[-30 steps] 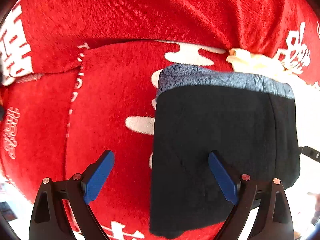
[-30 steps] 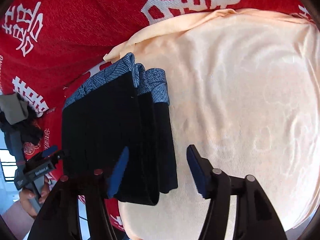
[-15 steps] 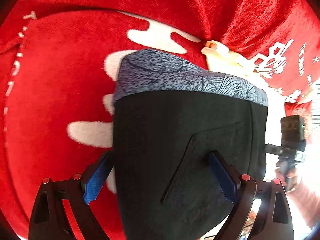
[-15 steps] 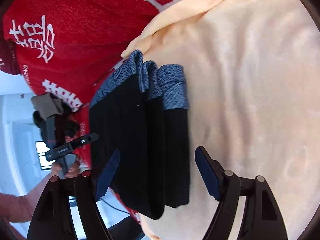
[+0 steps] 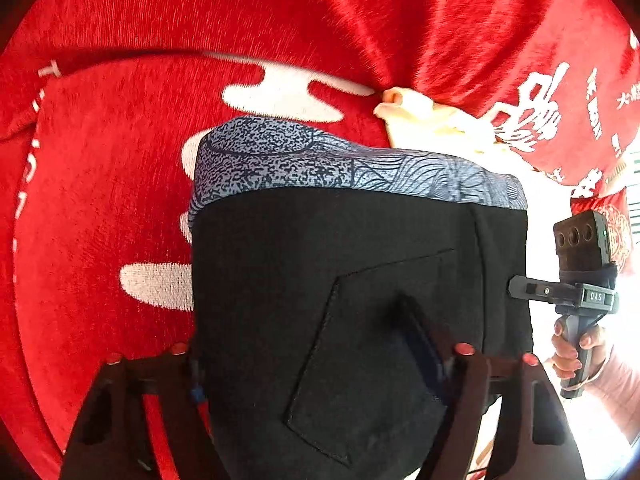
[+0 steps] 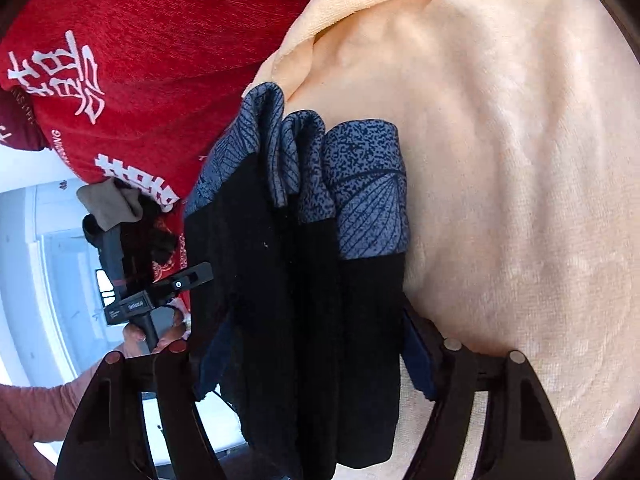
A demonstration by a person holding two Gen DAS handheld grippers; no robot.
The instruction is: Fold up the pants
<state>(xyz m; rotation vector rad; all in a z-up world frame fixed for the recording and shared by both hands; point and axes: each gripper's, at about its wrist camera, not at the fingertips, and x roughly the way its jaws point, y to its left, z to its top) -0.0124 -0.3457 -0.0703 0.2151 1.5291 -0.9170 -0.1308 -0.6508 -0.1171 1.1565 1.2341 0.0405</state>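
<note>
2 tools (image 5: pixel 316 360) (image 6: pixel 316 344) pinch pants (image 5: pixel 360 300) — jaws closing | left view: pocket (image 5: pixel 372 352) | right view: layered folds

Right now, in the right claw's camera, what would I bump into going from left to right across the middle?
The other claw's handle in a hand → folded black pants with a blue patterned waistband → peach towel.

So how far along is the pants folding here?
Done: pants lie folded into a layered bundle on the red blanket. In hand: left gripper and right gripper have just been closing, bundle between their jaws. Left: probably lifting it away or one last fold.
</note>
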